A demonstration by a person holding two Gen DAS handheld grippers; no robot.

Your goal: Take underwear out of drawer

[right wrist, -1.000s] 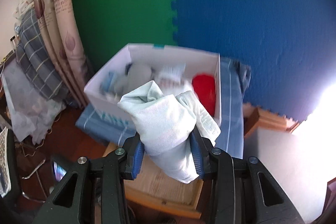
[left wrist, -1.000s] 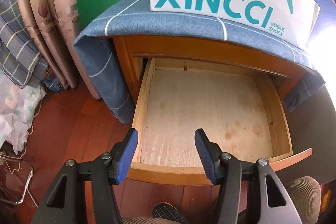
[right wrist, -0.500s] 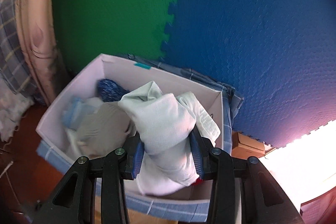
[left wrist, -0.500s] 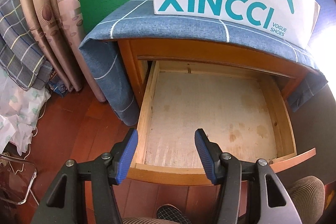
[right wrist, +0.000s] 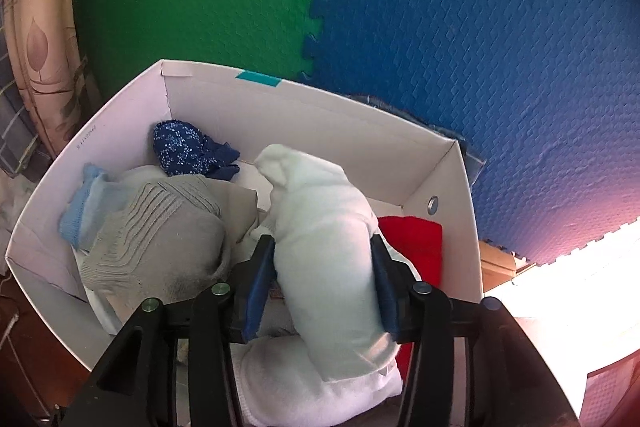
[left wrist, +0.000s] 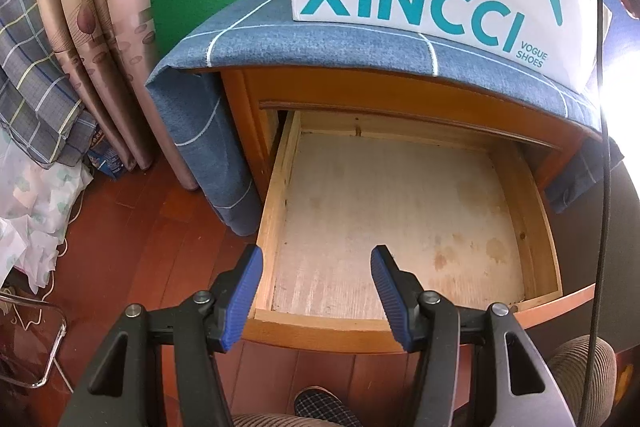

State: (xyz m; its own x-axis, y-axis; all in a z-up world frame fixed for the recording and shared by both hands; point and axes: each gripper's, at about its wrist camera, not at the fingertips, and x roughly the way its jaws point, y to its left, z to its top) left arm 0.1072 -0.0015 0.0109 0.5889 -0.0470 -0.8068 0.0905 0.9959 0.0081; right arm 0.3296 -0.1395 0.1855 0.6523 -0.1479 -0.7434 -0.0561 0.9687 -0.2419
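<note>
step: R claw (right wrist: 323, 277) has the pale underwear roll (right wrist: 320, 227) pinched btwn its blue pads, held low inside the white shoe box (right wrist: 448, 187); looks like the drop-off, w/ only the release left to do.
underwear: out of the drawer (left wrist: 536, 227), in the box, lying over a white folded piece; grey knit (right wrist: 160, 239) to its left, red item (right wrist: 416, 247) to its right, navy dotted piece (right wrist: 188, 147) at the far corner.
L claw: (left wrist: 316, 291) pads wide apart, holding nothing, hovering over the drawer's front edge.
drawer state: pulled out, bare wood floor showing, nothing left in it as far as seen.
how to do it well: let the pads part fully before lifting, so cloth doesn't snag on the ribbed faces & ride back up. Pull straight up, not sideways; roll prob. soft & will slump, so no need to press down.
edges: right box wall close to the R pad; near wall under the claw body. Red item just beside the pad.
open room: above the box free; foam wall (right wrist: 480, 47) behind, so retreat up & toward the person.
L side room: drawer front just below; blue cloth (left wrist: 320, 47) & box overhang above.
</note>
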